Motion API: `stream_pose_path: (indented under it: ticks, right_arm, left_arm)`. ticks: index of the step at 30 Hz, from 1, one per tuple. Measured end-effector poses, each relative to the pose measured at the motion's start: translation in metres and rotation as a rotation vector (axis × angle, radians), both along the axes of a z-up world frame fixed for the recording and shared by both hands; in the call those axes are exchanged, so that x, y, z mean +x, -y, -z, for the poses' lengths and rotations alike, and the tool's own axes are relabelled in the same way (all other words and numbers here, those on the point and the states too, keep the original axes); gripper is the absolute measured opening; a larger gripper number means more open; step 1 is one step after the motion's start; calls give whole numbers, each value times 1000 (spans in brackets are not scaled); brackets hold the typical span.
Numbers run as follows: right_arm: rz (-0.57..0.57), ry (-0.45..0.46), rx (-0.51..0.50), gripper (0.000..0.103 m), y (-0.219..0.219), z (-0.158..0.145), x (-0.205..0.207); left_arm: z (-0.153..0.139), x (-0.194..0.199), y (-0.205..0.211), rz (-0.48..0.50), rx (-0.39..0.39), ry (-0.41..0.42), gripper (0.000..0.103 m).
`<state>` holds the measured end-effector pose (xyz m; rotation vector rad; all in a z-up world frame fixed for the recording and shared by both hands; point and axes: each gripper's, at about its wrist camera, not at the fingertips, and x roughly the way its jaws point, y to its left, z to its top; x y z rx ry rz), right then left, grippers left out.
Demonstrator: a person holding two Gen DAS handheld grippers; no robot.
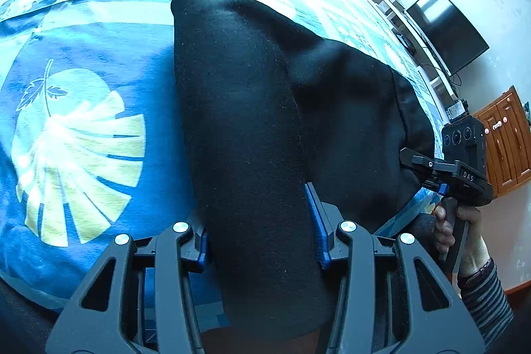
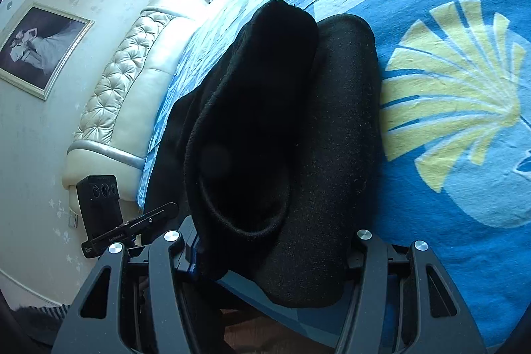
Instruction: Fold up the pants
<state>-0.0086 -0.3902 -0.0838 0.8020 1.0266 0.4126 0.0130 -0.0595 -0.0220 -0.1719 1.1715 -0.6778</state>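
Black pants point(image 1: 265, 108) lie on a blue bedspread point(image 1: 83, 121) with a pale leaf print. In the left wrist view my left gripper point(image 1: 262, 231) has its blue fingers point(image 1: 315, 221) on either side of a thick fold of the pants. My right gripper point(image 1: 418, 161) shows at the far right, at the other end of the pants. In the right wrist view the pants point(image 2: 298, 138) lie bunched in two rolls, and my right gripper point(image 2: 268, 254) has its jaws around the near end of the fabric, fingertips hidden by cloth.
A padded cream headboard point(image 2: 132, 82) and a framed picture point(image 2: 39, 48) stand on the left in the right wrist view. A television point(image 1: 448, 29), white shelves and a wooden cabinet point(image 1: 504, 138) stand beyond the bed's right edge.
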Motion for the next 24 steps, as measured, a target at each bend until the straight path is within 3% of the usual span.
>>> stream_pose_path:
  ticks: [10,24]
  right_arm:
    - [-54,-6,10,57,-33,4,21]
    - [-31,17,26,59,-24,6,10]
  left_arm:
    - [2,3,-40,-44,-15,9,46]
    - [6,-4,-55,-60,-46,12,49]
